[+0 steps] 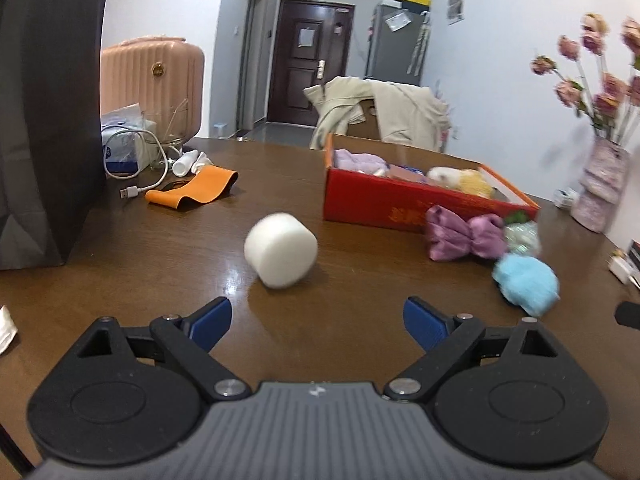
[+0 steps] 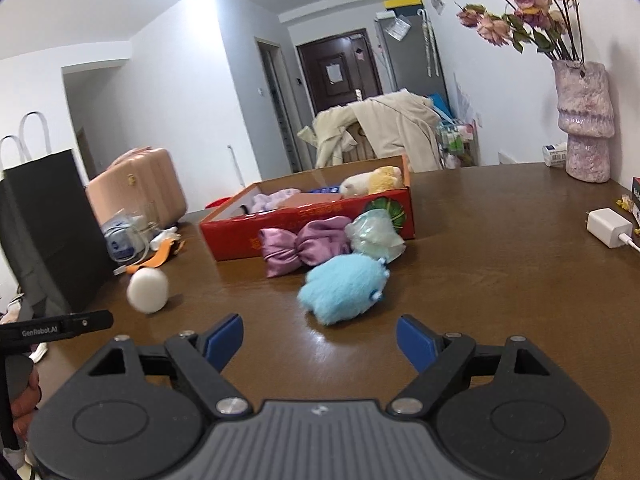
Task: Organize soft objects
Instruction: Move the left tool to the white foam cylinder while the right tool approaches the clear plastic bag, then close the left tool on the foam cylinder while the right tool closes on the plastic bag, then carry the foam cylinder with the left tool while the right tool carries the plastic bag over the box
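Observation:
A white foam cylinder (image 1: 281, 251) lies on the brown table just ahead of my open, empty left gripper (image 1: 317, 322); it also shows in the right wrist view (image 2: 147, 289). A blue plush toy (image 2: 343, 287) lies just ahead of my open, empty right gripper (image 2: 320, 340); it shows in the left wrist view (image 1: 526, 282) too. A purple satin bow (image 2: 304, 249) and a pale green pouch (image 2: 374, 235) lie against the red box (image 2: 312, 220), which holds several soft items. In the left wrist view the box (image 1: 392, 200) is at centre right.
A black paper bag (image 1: 44, 120) stands at the left. An orange band (image 1: 192, 191), white cable (image 1: 136, 184) and bottle lie near it. A pink vase of flowers (image 2: 586, 120) stands far right, a white charger (image 2: 610, 227) beside it. The other gripper's tip (image 2: 56, 328) is at left.

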`<state>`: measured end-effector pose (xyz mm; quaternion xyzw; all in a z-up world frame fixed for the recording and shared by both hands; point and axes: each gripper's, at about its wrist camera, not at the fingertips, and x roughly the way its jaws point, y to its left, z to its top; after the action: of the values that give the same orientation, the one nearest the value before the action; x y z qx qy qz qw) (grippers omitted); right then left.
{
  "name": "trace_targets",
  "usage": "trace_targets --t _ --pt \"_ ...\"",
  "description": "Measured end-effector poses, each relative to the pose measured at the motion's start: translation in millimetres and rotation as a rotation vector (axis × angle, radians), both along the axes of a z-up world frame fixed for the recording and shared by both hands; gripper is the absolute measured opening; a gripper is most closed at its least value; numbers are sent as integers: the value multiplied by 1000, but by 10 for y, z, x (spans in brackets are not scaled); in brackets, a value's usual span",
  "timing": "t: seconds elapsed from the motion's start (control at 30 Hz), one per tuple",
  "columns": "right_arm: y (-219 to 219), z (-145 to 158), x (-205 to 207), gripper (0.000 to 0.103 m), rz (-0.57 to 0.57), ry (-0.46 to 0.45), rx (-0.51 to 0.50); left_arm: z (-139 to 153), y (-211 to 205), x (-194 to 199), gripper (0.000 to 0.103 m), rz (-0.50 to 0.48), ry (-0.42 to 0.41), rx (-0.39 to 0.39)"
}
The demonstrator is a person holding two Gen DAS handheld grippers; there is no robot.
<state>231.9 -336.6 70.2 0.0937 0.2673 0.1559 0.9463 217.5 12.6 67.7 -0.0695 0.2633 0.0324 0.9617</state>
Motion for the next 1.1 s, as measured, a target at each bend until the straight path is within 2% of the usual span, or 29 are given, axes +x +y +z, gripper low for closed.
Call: trace_targets --t 0.33,0.43,0.5,0.53,0.57,0.6,0.77,0.9,0.97,1.1 --pt "65 -13 1109 82 -81 11 -21 0 252 881 95 56 12 -40" --pt "89 -107 1453 76 -112 24 -29 -67 313 1048 93 54 21 -54" --pt "104 -191 1654 66 -134 40 -37 -133 343 1126 83 41 41 -62" --pt "113 -235 1727 62 -138 48 -38 -169 357 1153 72 31 57 -68" --pt "115 -289 1805 54 -142 68 -39 -211 374 1173 60 19 73 -74" --pt "111 -328 1845 45 -139 79 -28 -254 380 1196 56 8 90 -78" --pt "170 -430 1877 31 -105 78 -28 -302 355 1185 52 -21 66 -73" --pt "197 -411 1856 25 -105 70 -31 -293 349 1183 50 -22 60 -67" --pt "199 -321 1756 23 -117 38 -40 -232 334 1142 49 -10 55 -56" --pt "177 -58 1432 22 -121 -62 -25 48 229 838 49 -53 -49 -51"
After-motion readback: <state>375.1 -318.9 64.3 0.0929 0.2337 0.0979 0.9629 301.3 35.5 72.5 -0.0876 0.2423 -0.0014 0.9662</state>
